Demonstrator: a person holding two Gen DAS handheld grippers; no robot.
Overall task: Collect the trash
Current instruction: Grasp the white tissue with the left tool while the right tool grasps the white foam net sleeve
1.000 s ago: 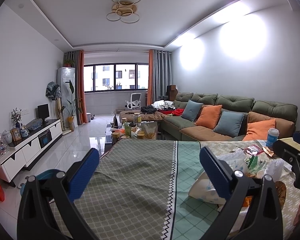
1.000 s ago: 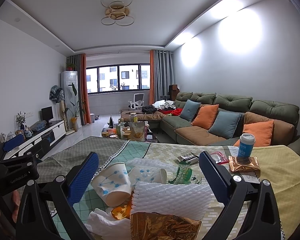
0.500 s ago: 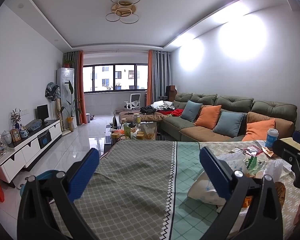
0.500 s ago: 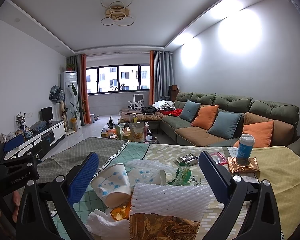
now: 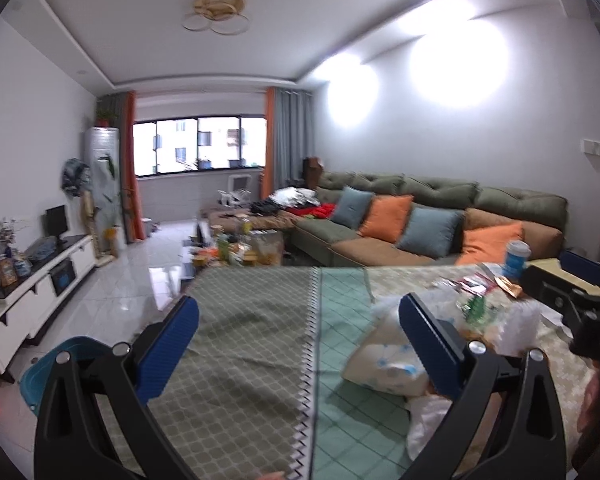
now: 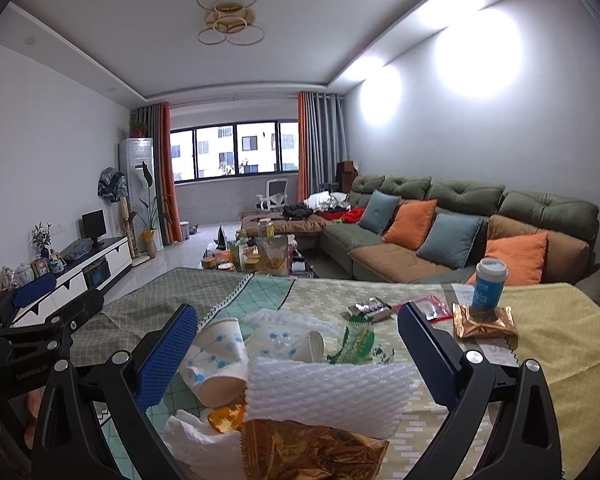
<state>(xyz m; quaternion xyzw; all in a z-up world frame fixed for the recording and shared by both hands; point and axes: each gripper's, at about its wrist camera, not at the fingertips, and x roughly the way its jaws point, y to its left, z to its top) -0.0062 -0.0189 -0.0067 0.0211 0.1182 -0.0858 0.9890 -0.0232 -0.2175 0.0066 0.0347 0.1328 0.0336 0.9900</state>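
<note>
Because the trash pile, led by a white ribbed foam sheet (image 6: pixel 328 392) and two overturned blue-dotted paper cups (image 6: pixel 216 364), lies toward the table's near edge, we hold the right gripper (image 6: pixel 296 344) spread and empty around it, and the left gripper (image 5: pixel 296 344) likewise released over bare green tablecloth (image 5: pixel 240 344) alongside.

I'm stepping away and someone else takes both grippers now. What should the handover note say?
Left gripper: open, empty, over bare green tablecloth, the trash pile to its right.
Right gripper: open, empty, facing the pile.
Pile: two white paper cups with blue print, white foam netting, gold foil wrapper, white tissue, green wrapper.
Further right: blue lidded cup on a copper foil packet.
Blue bin stands on the floor at left.
Done: nothing collected yet.
Left: everything.
</note>
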